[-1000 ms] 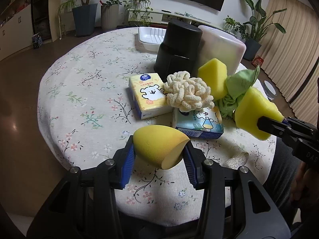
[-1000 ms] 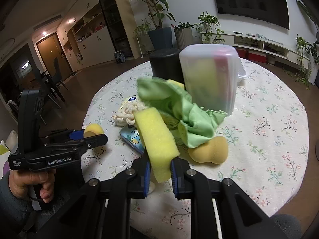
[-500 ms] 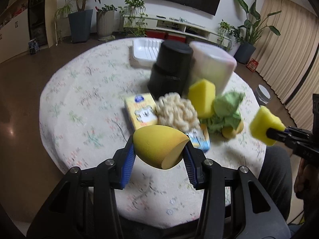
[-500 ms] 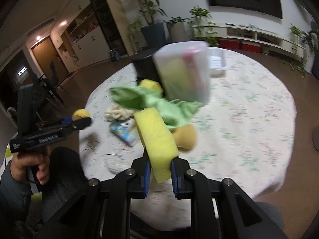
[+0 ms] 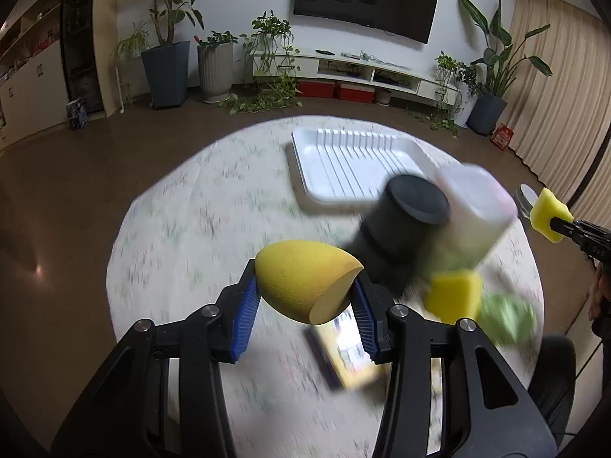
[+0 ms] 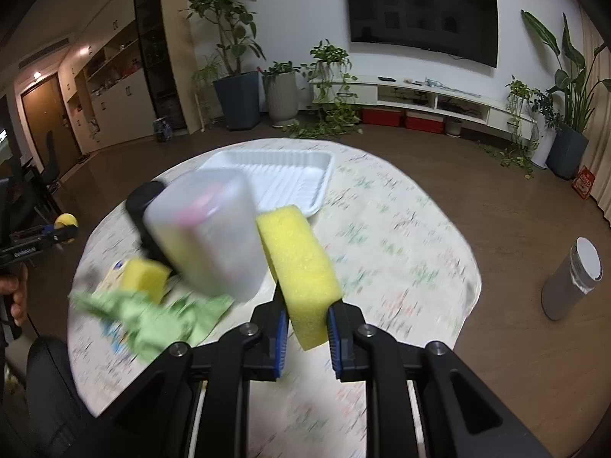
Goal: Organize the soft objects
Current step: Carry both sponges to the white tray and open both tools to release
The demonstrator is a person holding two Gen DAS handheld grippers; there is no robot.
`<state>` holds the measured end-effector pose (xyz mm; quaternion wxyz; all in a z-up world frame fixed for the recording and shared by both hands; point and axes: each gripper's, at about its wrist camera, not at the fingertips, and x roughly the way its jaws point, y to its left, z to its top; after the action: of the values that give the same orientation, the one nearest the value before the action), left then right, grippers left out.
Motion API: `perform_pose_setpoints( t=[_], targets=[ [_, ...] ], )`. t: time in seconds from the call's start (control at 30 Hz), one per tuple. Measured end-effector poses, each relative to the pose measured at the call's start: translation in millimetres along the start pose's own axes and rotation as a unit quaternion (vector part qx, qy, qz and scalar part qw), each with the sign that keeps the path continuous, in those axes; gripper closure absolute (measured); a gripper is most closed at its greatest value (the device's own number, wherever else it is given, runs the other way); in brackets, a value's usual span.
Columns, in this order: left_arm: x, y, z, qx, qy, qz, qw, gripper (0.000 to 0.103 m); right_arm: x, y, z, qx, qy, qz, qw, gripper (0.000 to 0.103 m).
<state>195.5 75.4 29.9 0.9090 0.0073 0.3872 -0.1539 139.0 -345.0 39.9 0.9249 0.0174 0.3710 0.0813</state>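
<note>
Both sponges are held clear above the round floral-cloth table point(image 5: 183, 236), presumably for transfer to the ribbed white plastic tray point(image 5: 343, 168) at the far side. The left gripper point(image 5: 305, 305) is clamped on an egg-shaped orange-yellow foam sponge point(image 5: 301, 278), fingers approx. part-open. The right gripper point(image 6: 305, 328) is clamped on a rectangular yellow foam sponge point(image 6: 298, 263), fingers nearly closed, foam compressed.

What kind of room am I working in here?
Most likely a home living room: a wall-mounted television above a low white media console, potted plants along the wall, and a round table with a floral cloth.
</note>
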Motion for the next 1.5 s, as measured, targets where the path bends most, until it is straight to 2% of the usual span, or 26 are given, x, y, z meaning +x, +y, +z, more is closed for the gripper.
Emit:
perform_pose_setpoints(
  t=[0.17,0.3,0.37,0.43,0.53,0.6,0.77,0.87,1.1,1.27,1.43,1.5],
  targets=[
    [39,4,57,0.05,-0.002,-0.002,0.9987,0.061,38,-18,42,-0.019,0.007,-0.003,1.0,0.083],
    [70,5,101,0.077,0.0,-0.015,0.9969,0.06,71,-30,79,-0.03,0.021,0.017,0.999,0.083],
    [84,5,118,0.086,0.001,-0.01,0.9962,0.06,86,-31,97,-0.043,0.025,0.021,0.999,0.083],
    [104,3,137,0.098,0.011,-0.002,0.9952,0.06,102,-28,118,-0.064,0.029,0.019,0.997,0.083],
    [130,-6,150,0.119,0.031,-0.002,0.9925,0.06,124,-21,139,-0.087,0.047,0.037,0.994,0.083],
    [151,-17,156,0.139,0.046,-0.016,0.9891,0.06,146,-15,157,-0.107,0.063,0.05,0.991,0.083],
    [187,-43,158,0.177,0.063,-0.033,0.9816,0.06,191,1,172,-0.132,0.093,0.08,0.983,0.083],
    [209,-49,158,0.188,0.081,-0.036,0.9781,0.059,219,13,172,-0.145,0.115,0.101,0.977,0.083],
    [242,-52,142,0.198,0.109,-0.03,0.9737,0.058,269,32,157,-0.161,0.156,0.111,0.968,0.082],
    [253,-50,135,0.196,0.125,-0.027,0.9723,0.054,278,28,157,-0.151,0.154,0.116,0.97,0.078],
    [258,-50,132,0.187,0.134,-0.035,0.9725,0.048,276,22,156,-0.148,0.146,0.105,0.972,0.07],
    [258,-52,132,0.186,0.134,-0.037,0.9726,0.046,274,21,154,-0.149,0.143,0.1,0.973,0.064]
  ],
)
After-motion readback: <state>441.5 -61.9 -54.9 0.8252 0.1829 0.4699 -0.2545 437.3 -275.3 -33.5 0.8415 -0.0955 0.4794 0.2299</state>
